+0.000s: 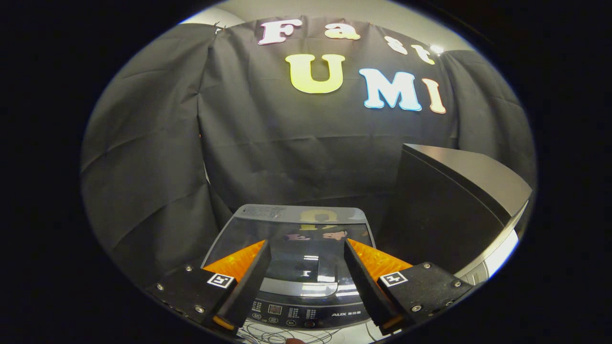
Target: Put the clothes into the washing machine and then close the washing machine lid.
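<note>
Empty, spread gripper above washing machine (lid closed), "AUX" printed on its panel

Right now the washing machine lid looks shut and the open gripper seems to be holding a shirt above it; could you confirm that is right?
Not quite: the gripper view shows the gripper open but holding nothing; no shirt lies between its fingers. The rest stands: the washing machine lid is shut, just beyond the fingers.

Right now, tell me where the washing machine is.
In the gripper view the washing machine stands just ahead of the open hand-held gripper, lid down, with a dark box to its right and black cloth behind.
</note>
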A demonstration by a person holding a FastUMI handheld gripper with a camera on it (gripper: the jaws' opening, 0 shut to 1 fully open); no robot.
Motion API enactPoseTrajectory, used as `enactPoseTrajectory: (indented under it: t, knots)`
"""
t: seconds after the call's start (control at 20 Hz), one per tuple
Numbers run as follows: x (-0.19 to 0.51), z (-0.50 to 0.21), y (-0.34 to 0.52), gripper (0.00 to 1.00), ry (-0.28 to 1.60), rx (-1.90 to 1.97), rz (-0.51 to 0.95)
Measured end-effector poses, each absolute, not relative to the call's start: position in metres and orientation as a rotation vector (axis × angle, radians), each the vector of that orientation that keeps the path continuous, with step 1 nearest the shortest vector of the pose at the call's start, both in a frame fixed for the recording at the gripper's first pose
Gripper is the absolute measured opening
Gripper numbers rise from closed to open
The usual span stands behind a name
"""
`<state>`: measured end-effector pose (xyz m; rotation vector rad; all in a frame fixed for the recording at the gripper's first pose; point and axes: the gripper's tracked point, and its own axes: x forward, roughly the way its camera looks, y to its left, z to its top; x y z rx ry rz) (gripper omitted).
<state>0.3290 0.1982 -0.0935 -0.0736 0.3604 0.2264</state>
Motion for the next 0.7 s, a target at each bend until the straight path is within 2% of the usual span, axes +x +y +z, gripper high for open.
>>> enactPoseTrajectory:
  t: [0.25,0.7]
  knots:
    - [0.272,-0.045,0.151,0.95,0.229,-0.104,0.237]
    - [0.137,-0.007,0.011,0.95,0.149,-0.135,0.290]
